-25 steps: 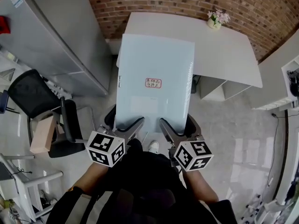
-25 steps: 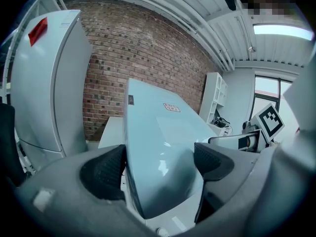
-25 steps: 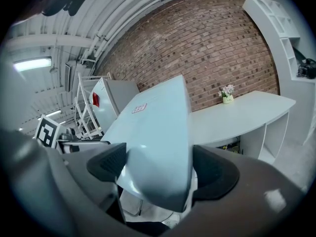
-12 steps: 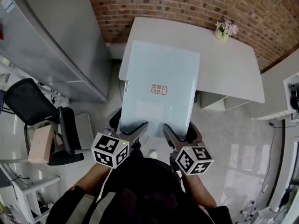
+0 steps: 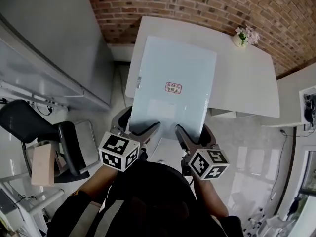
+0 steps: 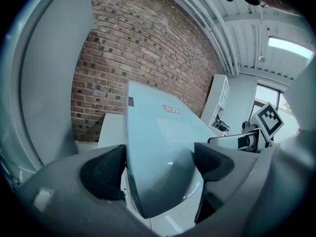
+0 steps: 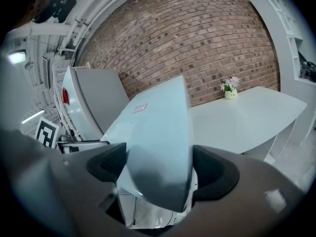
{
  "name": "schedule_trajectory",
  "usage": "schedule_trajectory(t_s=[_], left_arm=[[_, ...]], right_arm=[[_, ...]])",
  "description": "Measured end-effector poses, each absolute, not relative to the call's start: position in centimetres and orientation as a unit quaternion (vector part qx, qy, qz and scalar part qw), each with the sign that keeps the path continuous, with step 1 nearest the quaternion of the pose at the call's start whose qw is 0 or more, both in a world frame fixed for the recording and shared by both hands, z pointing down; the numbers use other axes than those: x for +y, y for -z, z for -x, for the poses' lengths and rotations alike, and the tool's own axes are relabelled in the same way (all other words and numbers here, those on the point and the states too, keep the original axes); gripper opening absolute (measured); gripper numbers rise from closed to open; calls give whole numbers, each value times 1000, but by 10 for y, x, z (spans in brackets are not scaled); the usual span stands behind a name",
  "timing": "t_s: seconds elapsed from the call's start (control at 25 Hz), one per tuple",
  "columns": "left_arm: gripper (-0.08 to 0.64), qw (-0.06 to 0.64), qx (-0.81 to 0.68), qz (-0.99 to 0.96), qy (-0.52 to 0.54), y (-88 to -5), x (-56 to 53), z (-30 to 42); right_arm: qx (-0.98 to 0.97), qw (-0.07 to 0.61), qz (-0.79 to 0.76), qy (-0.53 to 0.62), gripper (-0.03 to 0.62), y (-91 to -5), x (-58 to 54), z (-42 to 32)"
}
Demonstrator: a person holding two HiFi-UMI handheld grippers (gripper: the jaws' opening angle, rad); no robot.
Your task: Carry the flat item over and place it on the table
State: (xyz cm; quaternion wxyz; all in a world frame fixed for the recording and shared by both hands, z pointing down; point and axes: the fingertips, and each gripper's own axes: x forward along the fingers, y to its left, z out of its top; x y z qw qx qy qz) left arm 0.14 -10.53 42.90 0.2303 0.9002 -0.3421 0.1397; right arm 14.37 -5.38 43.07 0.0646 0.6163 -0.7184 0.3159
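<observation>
A pale blue flat panel [image 5: 173, 83] with a small red label [image 5: 173, 87] is held level in front of me, its far half over the white table [image 5: 242, 78]. My left gripper [image 5: 137, 126] is shut on the panel's near left edge, and my right gripper [image 5: 194, 132] is shut on its near right edge. In the left gripper view the panel [image 6: 158, 137] runs out from between the jaws of the left gripper [image 6: 158, 164]. The right gripper view shows the panel [image 7: 158, 132] clamped in the right gripper [image 7: 158, 167], with the table [image 7: 247, 117] beyond.
A small pot of flowers [image 5: 243, 36] stands at the table's far right, against the brick wall [image 5: 197, 4]. A tall grey cabinet [image 5: 54, 48] is on the left, with a black chair [image 5: 49, 132] in front of it. White shelving [image 5: 306, 98] is at the right.
I have moved forward with the panel. The table and brick wall are nearer, and more of the panel lies over the tabletop. Both grippers keep their hold.
</observation>
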Motion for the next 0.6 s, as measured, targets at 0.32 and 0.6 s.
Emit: schedule_trajectory(t_s=[0.32,0.6], left_arm=[[449,249,-315,-904,-148,-449,-168,5],[449,261,-301,-903,-158,-467,-195,9]], right_arm=[[-696,81,-633,-330,425,-443,-112,-135],[-680,89,-640,-348,425,-463,-135,-130]])
